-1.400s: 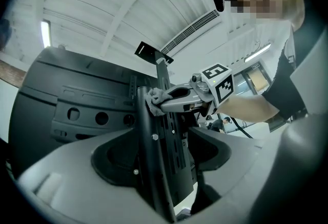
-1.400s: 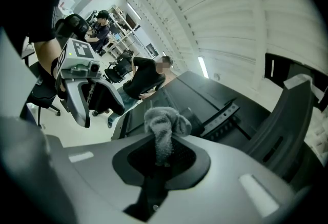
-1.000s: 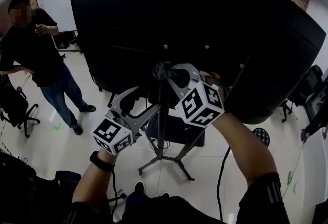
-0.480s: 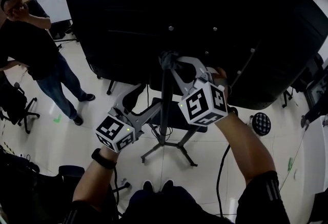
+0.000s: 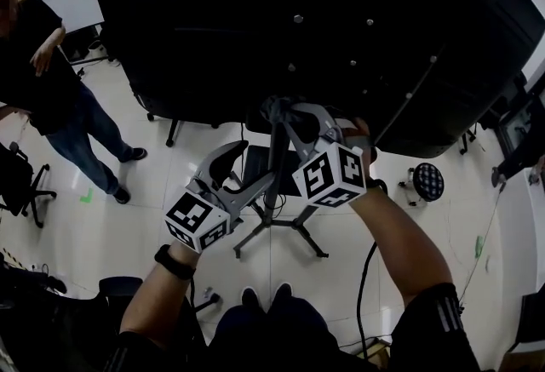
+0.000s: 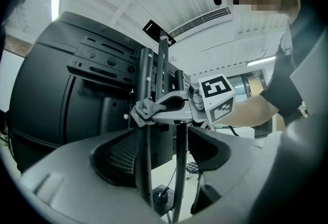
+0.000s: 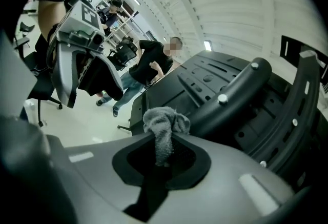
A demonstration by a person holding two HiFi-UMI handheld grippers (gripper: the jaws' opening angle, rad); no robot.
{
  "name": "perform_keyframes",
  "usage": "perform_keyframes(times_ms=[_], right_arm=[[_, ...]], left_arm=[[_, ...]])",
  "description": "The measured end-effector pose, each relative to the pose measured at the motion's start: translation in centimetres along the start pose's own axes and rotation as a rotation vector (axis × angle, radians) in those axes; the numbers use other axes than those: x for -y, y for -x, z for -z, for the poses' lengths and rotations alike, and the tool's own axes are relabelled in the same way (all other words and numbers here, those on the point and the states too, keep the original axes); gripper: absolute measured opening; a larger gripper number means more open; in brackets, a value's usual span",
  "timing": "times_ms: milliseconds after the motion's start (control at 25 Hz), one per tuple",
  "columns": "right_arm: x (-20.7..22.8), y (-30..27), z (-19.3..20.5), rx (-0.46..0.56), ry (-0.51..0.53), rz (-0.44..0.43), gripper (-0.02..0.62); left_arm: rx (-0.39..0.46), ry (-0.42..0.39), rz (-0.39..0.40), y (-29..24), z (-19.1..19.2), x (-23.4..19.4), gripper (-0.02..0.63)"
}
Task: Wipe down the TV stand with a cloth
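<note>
- 1 big black TV (image 5: 255,21) fills the top of the head view, its back panel with screw heads turned toward the camera.
- Pale tiled floor (image 5: 102,226) spreads below it, far beneath both grippers.
- 1 person in dark clothes (image 5: 43,81) stands on that floor at the left, well apart from the TV, with an office chair (image 5: 19,179) nearby.
- 1 TV stand (image 5: 274,159) carries the TV: a dark upright column runs down from the back panel to splayed legs on the floor. The left gripper view shows the column as 2 parallel bars (image 6: 146,136).
- 1 round stool (image 5: 423,181) sits on the floor to the right, under the TV's edge.
- 1 left gripper (image 5: 254,164) reaches in from lower left with its jaws spread apart. Both bars of the column pass between the jaws, and the pads do not close on them. Whether a pad touches a bar I cannot tell.
- 1 right gripper (image 5: 288,117) sits higher, at the top of the column just below the TV. Its jaws are pressed together on the cloth.
- 2 marker cubes show in the head view, 1 on the right gripper (image 5: 330,176) and 1 on the left (image 5: 197,221).
- 1 small grey cloth (image 7: 165,120) is bunched at the right gripper's tips, a tail of it pinched down between the pads. In the left gripper view the bunched end lies against the left bar of the stand.
- 1 dark band (image 5: 173,262) circles the left wrist.
</note>
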State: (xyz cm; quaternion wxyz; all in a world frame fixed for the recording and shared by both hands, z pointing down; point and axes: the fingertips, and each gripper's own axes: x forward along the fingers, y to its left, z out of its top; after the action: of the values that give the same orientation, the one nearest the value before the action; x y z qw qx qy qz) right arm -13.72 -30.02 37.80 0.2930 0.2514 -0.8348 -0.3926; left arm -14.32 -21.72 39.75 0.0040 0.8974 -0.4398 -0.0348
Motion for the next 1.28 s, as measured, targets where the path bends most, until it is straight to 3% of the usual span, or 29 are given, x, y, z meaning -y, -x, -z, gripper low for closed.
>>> perform_keyframes(times_ms=[760, 960, 1280], right_arm=[[-12.1, -4.2, 7.6, -0.113, -0.017, -0.097, 0.034], [-15.9, -5.9, 9.8, -0.12, 0.015, -0.102, 0.034], [-22.1, -8.0, 13.7, -0.161, -0.027, -0.152, 0.034]], left_arm=[[-0.149, 0.132, 0.033, 0.9, 13.4, -0.3, 0.328], [-0.192, 0.152, 0.025, 1.1, 18.1, -1.3, 0.328], [-0.259, 0.218, 0.025, 1.5, 25.3, -1.6, 0.328]])
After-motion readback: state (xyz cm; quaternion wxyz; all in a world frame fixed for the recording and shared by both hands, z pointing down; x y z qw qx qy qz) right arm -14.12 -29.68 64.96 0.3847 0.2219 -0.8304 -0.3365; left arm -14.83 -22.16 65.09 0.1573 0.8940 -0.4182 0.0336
